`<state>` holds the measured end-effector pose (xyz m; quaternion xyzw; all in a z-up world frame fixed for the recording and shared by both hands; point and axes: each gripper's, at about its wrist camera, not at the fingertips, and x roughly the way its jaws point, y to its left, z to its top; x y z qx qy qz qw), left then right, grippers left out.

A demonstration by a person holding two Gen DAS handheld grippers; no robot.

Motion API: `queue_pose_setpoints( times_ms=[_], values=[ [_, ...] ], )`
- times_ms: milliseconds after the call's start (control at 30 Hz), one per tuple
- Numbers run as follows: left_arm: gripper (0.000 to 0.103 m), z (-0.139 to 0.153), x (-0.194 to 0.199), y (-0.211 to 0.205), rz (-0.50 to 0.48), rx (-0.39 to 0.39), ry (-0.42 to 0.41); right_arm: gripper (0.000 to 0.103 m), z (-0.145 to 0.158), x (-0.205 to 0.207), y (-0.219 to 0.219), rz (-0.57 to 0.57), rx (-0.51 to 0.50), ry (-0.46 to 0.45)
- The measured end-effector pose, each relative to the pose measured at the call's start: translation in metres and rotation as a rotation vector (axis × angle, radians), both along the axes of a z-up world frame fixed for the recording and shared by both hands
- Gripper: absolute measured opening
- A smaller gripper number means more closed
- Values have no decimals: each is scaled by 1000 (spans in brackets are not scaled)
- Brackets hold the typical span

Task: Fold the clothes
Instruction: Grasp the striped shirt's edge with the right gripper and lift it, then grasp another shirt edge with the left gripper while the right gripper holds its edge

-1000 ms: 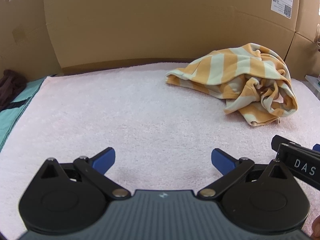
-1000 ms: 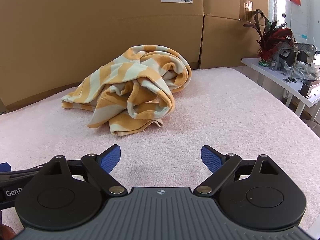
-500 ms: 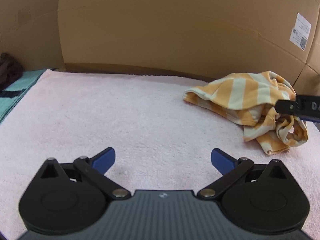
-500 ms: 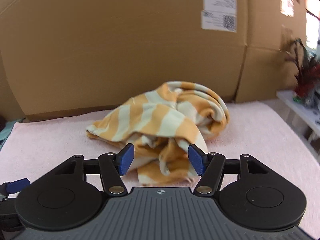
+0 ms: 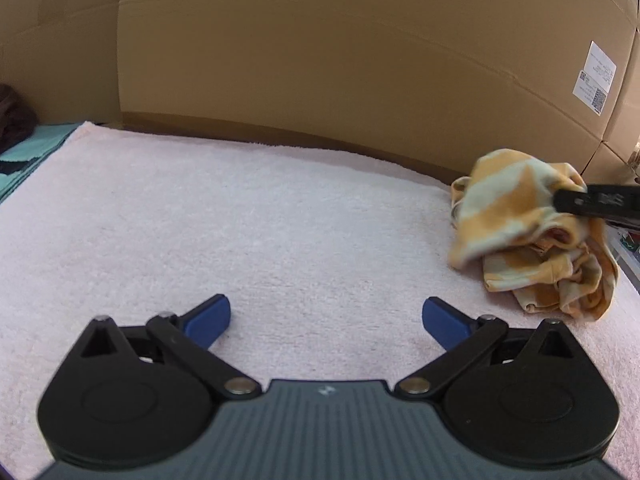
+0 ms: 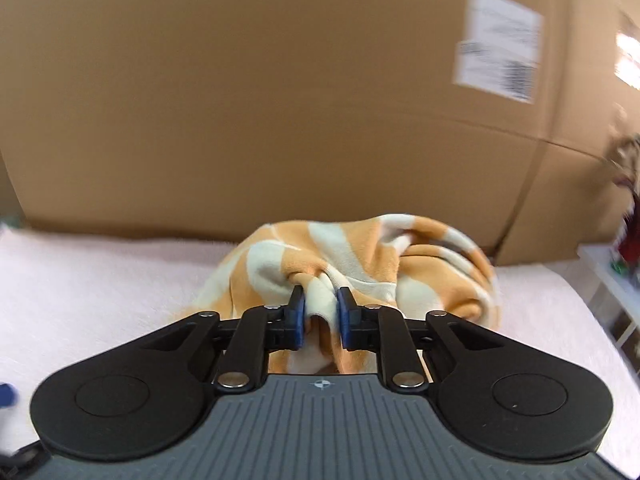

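An orange and cream striped garment (image 6: 360, 256) lies bunched on the pink towel (image 6: 100, 280). My right gripper (image 6: 320, 312) is closing, and its blue pads pinch a cream fold of that garment. In the left wrist view the same garment (image 5: 520, 224) is at the far right, partly lifted, with the right gripper's black finger (image 5: 592, 200) reaching into it. My left gripper (image 5: 326, 320) is open low over bare towel (image 5: 240, 220), well left of the garment, with nothing between its fingers.
Tall cardboard boxes (image 5: 320, 60) wall off the back of the towel. A teal cloth (image 5: 24, 156) with a dark garment (image 5: 12, 116) lies off the left edge. A white shelf (image 6: 608, 280) with red items stands at the right.
My right gripper advanced onto the garment and shut on a fold, lifting it. The garment bunched up and shifted toward the right in the left wrist view. The left gripper stayed open.
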<state>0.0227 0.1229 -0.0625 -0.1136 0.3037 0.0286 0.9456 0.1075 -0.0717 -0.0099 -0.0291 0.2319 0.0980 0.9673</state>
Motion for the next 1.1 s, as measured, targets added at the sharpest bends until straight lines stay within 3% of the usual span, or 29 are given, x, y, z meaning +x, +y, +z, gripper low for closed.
queue_pose_setpoints(
  times_ms=[133,267,367,433,533,700,767,800,833,867,967,1100],
  values=[
    [102,0,-1,-2,-12,1,-2,11,-11,-51,-72,-174,-19,-63],
    [102,0,-2,-5,-25,8,-3,8,-30,-78,-144,-372,-27,32],
    [102,1,-4,-9,-36,20,-10,15,-36,-94,-176,-454,-13,66],
    [102,1,-7,-12,-40,35,-21,33,-33,-107,-188,-439,49,38],
    [102,3,-11,-17,-65,61,-47,62,-31,-115,-175,-280,84,-29],
    [102,5,-19,-26,-116,111,-97,64,-42,-99,-136,-122,21,3],
    [102,8,-22,-36,-161,158,-116,61,-50,-91,-129,-136,-28,34],
    [102,9,-24,-42,-187,183,-125,50,-53,-87,-134,-160,-22,50],
    [102,13,-27,-50,-221,204,-138,17,-55,-85,-140,-190,-6,66],
    [102,18,-29,-60,-261,224,-154,4,-57,-82,-147,-220,10,81],
    [102,36,-36,-94,-387,300,-221,0,-61,-83,-179,-297,138,92],
    [102,41,-20,-153,-571,449,-268,0,-69,-84,-192,-376,108,58]
  ],
)
